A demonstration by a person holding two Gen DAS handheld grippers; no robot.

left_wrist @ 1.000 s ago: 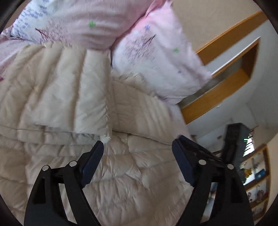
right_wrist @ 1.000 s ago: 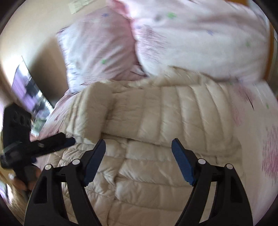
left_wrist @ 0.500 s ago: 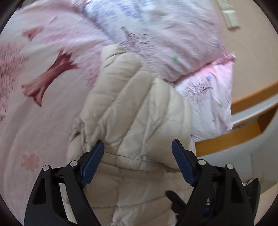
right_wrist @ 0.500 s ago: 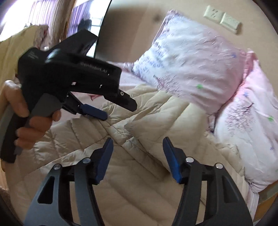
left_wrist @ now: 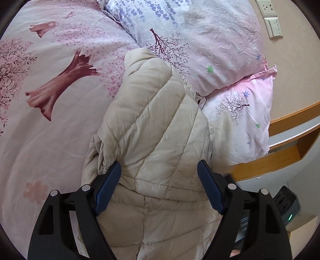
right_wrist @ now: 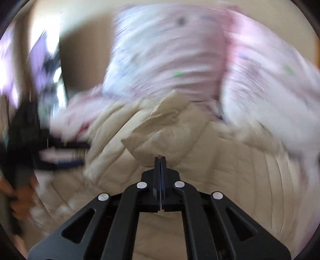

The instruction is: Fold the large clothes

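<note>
A cream quilted down jacket [left_wrist: 156, 128] lies folded on the bed, its folded part reaching up toward the pillows. My left gripper [left_wrist: 159, 186] is open, its blue pads on either side of the jacket's folded part, just above it. In the blurred right wrist view the right gripper [right_wrist: 160, 160] is shut on a fold of the jacket [right_wrist: 160, 132], which bunches up at the fingertips. The left gripper and the hand holding it [right_wrist: 26, 152] show as a dark blur at the left.
Two pink and lilac floral pillows [left_wrist: 200, 40] lie against the beige wall past the jacket. The pink tree-print bedspread [left_wrist: 50, 90] spreads to the left. A wooden bedside shelf [left_wrist: 290, 152] and wall sockets [left_wrist: 272, 18] are at the right.
My right gripper has closed on a fold of the jacket and is moving fast, so its view blurs. My left gripper has stayed open and hardly shifted over the folded part.
</note>
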